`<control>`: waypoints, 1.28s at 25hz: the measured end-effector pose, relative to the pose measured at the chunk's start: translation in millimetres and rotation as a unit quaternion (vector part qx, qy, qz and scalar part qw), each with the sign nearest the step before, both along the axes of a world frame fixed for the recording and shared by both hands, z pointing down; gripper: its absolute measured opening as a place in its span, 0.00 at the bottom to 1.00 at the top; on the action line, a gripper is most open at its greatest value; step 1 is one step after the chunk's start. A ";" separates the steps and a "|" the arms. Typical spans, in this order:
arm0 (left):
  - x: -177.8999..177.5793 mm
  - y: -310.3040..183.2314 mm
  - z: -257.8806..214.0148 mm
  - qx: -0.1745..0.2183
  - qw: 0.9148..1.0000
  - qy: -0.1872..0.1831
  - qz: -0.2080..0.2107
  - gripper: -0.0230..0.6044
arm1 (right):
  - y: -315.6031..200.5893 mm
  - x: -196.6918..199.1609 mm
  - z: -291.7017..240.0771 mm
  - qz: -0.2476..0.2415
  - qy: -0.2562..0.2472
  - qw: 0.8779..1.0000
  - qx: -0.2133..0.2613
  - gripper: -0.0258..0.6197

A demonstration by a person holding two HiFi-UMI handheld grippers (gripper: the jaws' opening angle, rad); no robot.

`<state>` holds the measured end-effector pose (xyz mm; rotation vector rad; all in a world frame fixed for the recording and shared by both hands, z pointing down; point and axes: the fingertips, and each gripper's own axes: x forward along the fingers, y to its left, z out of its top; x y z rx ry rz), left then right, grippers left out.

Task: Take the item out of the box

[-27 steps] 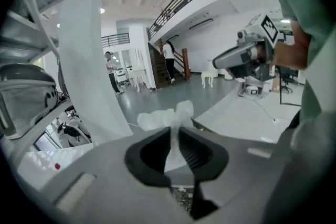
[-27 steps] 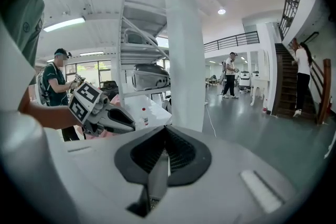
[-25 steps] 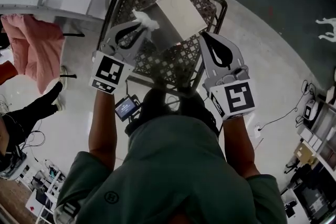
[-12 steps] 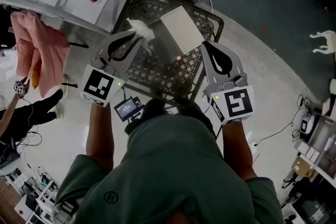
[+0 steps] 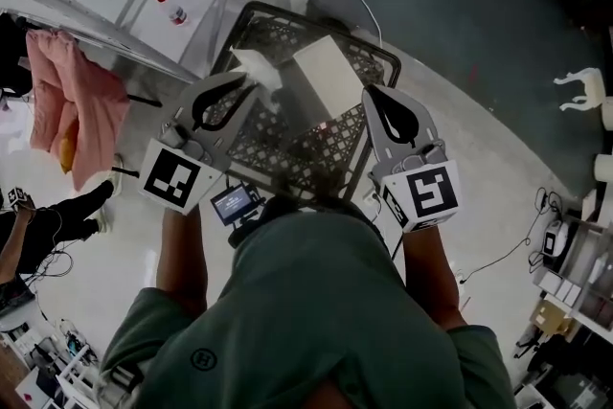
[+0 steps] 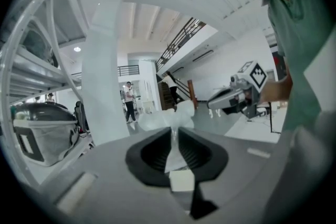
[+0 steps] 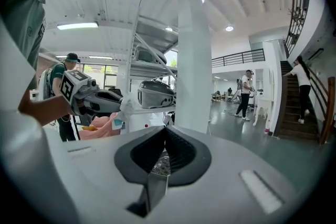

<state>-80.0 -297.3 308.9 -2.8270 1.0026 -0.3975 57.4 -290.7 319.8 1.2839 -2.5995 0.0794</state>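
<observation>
The left tool [image 5: 247,83] has drawn a little to the left with the white crumpled item [image 5: 257,69], which now hangs just beside the white box [image 5: 330,77] and no longer over it (the box lies in the black mesh basket [image 5: 308,147]). Its jaws are pinched on the item's thin part. The right tool [image 5: 370,91] is closed and empty, near the box's right side. I judge the item is out of the box and only needs a place to be put down.

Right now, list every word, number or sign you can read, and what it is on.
"H" in a ring: on the green shirt.
On the small screen: lit, but too small to read.
On the left gripper and right gripper: square markers only, no words.
</observation>
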 end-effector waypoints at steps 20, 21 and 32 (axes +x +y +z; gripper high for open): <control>-8.1 33.4 -56.5 0.032 0.998 0.053 0.018 0.10 | 25.1 -13.0 -45.0 -0.009 -0.015 0.999 0.027 0.05; -7.3 34.2 -57.6 0.033 0.998 0.052 0.019 0.10 | 25.4 -12.5 -46.1 -0.009 -0.015 0.999 0.027 0.05; -5.3 37.8 -59.4 0.033 0.998 0.051 0.025 0.10 | 29.3 -14.7 -50.1 -0.012 -0.013 0.999 0.030 0.05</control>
